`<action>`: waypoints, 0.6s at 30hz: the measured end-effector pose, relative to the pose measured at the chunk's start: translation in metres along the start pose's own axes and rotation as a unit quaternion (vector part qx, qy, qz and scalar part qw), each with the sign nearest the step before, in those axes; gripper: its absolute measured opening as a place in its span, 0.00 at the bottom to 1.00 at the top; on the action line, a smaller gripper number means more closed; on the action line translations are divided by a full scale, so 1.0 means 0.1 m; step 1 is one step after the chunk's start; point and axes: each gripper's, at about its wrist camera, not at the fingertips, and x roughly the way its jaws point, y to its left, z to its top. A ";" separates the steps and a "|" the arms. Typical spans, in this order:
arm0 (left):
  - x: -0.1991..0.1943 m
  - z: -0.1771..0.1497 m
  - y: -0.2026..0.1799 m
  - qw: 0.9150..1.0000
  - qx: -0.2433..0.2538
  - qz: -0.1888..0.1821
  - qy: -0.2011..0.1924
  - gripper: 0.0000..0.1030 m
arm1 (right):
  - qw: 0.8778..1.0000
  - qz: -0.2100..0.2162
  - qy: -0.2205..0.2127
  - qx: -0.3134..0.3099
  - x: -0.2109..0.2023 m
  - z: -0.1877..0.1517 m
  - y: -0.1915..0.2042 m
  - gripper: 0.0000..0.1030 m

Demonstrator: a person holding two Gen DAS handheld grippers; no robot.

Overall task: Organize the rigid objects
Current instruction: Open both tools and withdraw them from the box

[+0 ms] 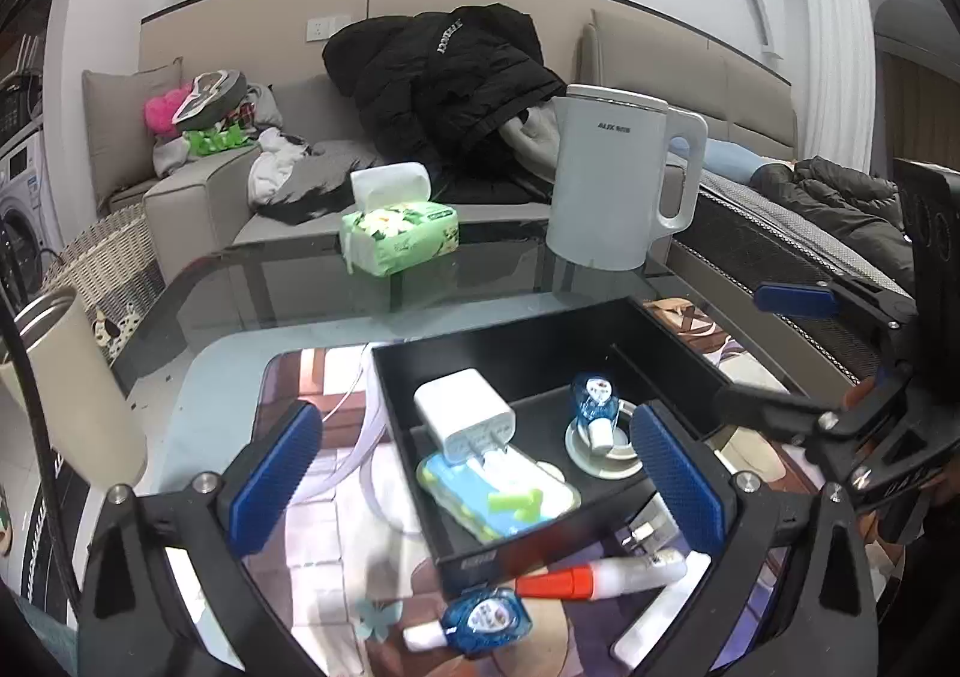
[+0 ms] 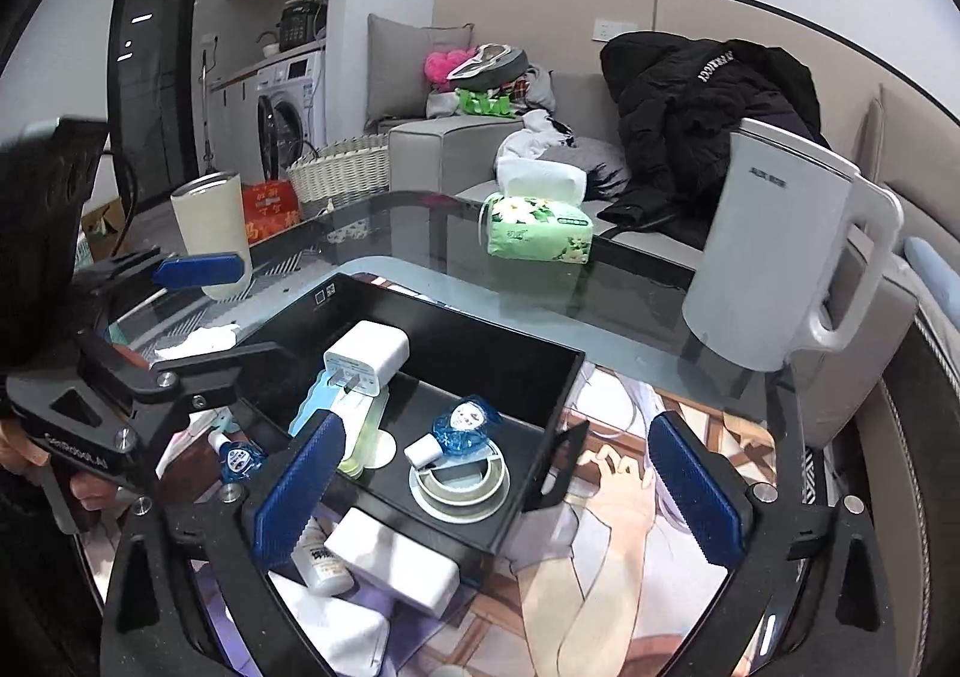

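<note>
Tray (image 1: pixel 672 335) at centre holds charger (image 1: pixel 465 407), tape (image 2: pixel 459 488), correction roller (image 1: pixel 594 398); glue tube (image 1: pixel 600 572), probably others, wait lower down; both grippers (image 1: pixel 474 482) (image 2: pixel 495 488) gape empty.

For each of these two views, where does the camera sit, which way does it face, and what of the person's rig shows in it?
Left wrist: sits behind the open left tongs, looking down over the black plastic tray toward the grey sofa; the right tongs enter from the right edge.
Right wrist: sits behind the open right tongs, looking across the same tray from its other side; the left tongs and a hand show at left.
Shared: tray, white wall charger, white electric kettle, green tissue pack.
</note>
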 end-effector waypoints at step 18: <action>-0.24 -0.32 0.05 0.999 0.003 0.038 0.007 1.00 | 0.998 0.006 0.042 0.042 -0.18 -0.33 0.05 1.00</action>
